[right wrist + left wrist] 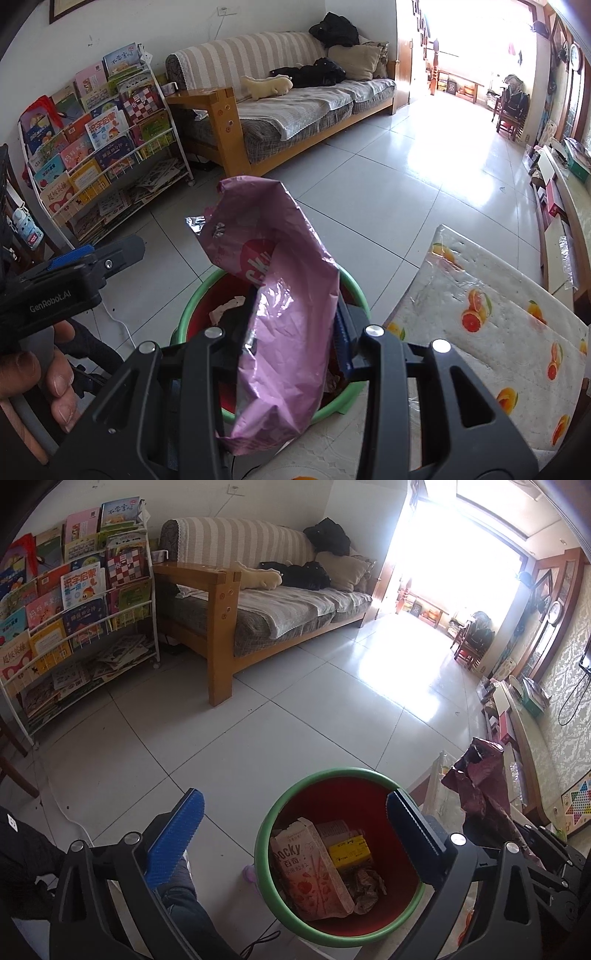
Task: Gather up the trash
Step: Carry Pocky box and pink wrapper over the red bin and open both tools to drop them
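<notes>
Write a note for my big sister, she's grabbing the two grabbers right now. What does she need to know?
Right gripper: jaws shut on the pink wrapper, held above the green-rimmed bin.
Left gripper: jaws open, holding nothing, hovering over the bin.
Already in the bin: Pocky box, yellow box, crumpled paper.
Left to do: open the right jaws so the wrapper drops in. I can't see other trash on the floor from here; check the fruit-print table.
</notes>
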Demonstrator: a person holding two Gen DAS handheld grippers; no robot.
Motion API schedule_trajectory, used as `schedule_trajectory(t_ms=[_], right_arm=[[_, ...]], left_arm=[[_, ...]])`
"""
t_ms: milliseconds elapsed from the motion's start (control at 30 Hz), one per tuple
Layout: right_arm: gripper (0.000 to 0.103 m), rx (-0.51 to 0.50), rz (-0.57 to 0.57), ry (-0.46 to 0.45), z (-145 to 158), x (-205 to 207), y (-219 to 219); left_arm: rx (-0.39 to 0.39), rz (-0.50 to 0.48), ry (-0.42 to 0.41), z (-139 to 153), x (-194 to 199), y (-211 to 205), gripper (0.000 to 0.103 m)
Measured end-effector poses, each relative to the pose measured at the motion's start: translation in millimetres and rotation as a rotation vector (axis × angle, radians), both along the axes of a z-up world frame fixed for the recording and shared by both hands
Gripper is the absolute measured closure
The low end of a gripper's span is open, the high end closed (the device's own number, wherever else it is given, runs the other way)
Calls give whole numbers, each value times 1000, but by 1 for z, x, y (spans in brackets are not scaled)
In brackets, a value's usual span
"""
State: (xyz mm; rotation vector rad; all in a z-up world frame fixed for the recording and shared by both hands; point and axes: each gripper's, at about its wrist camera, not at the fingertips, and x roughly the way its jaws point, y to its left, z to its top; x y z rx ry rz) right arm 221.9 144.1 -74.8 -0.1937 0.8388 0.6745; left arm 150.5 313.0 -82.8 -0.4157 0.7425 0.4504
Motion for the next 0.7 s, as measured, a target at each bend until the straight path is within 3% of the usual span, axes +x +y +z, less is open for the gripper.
schedule_trajectory(t_ms=[200,267,300,433,700], right_arm=[[65,-29,16,23,-10,3,10],[52,-36,15,27,-12,3,11],[41,-38,13,26,-12,2,12],[22,-51,18,16,-13,-1,13],[18,-41,4,0,-6,-3,6]], left_arm=[[-9,9,-8,-1,-1,4,8],[-10,14,-10,-1,-1,5,8],[-10,16,-11,-1,-2,4,8],[-11,21,-13,0,-3,5,8],[-7,14,-16,5,-4,1,8]])
